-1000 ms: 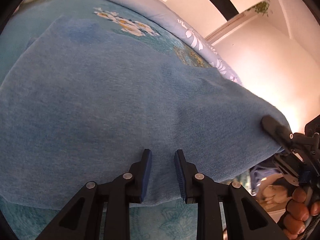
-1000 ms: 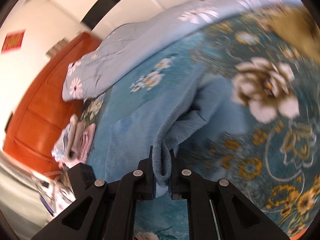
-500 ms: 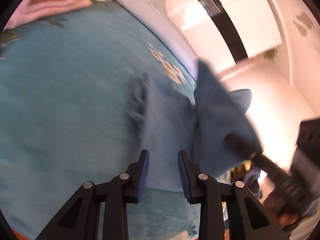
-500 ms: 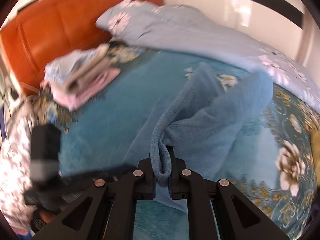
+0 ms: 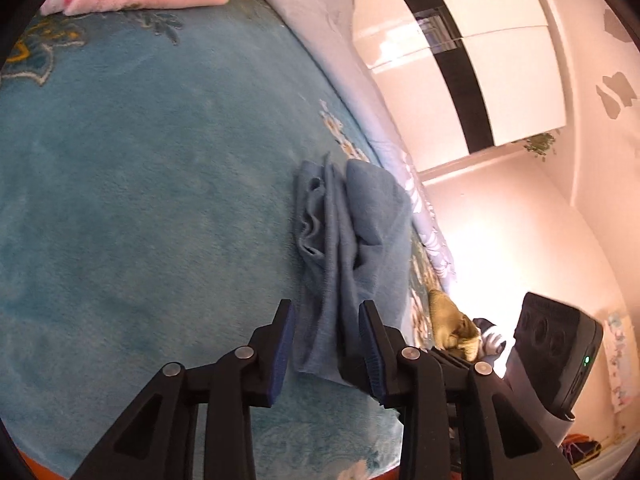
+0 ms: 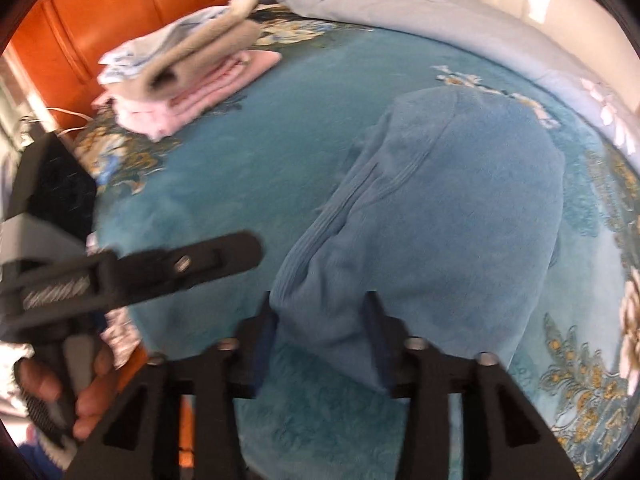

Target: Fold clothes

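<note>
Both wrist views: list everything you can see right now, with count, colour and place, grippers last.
blue garment: one, blue, bunched in folds on the bed, its near end between the right gripper's fingers
bedspread: one, teal with floral print, covering the bed
folded stack: one pile, pink, beige and light blue, near the headboard
quilt: one, pale blue with white flowers, along the bed's far edge
headboard: one, orange-brown wood
olive cloth: one, at the bed's edge
left gripper: black, jaws opening, pads clear of the garment
right gripper: black, jaws opening around the garment's end
hand: one, gripping the left gripper's handle
</note>
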A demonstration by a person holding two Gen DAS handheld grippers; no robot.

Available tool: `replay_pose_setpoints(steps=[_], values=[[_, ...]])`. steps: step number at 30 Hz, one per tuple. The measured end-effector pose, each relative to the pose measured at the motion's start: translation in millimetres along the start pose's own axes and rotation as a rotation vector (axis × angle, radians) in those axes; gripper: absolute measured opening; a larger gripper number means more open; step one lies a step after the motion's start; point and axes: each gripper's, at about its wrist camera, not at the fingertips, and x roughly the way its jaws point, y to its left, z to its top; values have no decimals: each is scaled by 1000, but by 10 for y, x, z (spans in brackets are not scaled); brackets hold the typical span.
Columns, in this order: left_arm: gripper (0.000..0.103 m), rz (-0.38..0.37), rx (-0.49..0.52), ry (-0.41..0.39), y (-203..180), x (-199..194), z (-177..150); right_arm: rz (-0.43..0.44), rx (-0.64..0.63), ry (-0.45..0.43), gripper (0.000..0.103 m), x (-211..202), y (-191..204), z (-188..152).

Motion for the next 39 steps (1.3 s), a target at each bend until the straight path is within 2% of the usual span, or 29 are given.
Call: replay_pose_setpoints(steps=[2, 4, 7, 10, 14, 17, 18, 19, 21, 23, 26, 30, 35, 39], values=[[40, -26, 29, 10, -41, 6, 2, -8, 13, -27, 48, -168, -133, -32], [48, -24, 65, 20, -94, 53, 10, -44, 61, -61, 48, -322, -309, 5], [49, -11, 110, 56, -189, 170, -60, -94, 169, -118, 48, -448, -538, 209], [48, 29, 151, 73, -219, 181, -90, -37, 229, -125, 48, -372, -622, 429], [46, 57, 154, 58, -172, 140, -104, -24, 205, -82, 48, -129, -486, 630], [33, 68, 150, 43, -125, 96, -87, -51, 181, -59, 48, 26, -409, 699], [26, 64, 148, 39, -109, 99, -80, -64, 179, -53, 44, 67, -396, 702], [18, 60, 145, 36, -93, 105, -72, -76, 177, -48, 39, 108, -384, 706], [10, 44, 127, 29, -52, 96, -78, -88, 180, -39, 15, 159, -397, 704], [8, 21, 104, 18, -58, 133, -104, -93, 182, -33, 9, 192, -416, 700], [7, -15, 90, 5, -1, 33, -100, -77, 181, -52, 7, 152, -405, 708], [7, -11, 91, -4, 106, -132, -94, -42, 107, -94, 7, 42, -254, 725], [7, 35, 46, 31, 167, 64, -98, -14, 138, -16, 8, 342, -280, 689], [8, 16, 35, 44, 236, -100, -177, 18, 171, -12, 10, 359, -297, 672]])
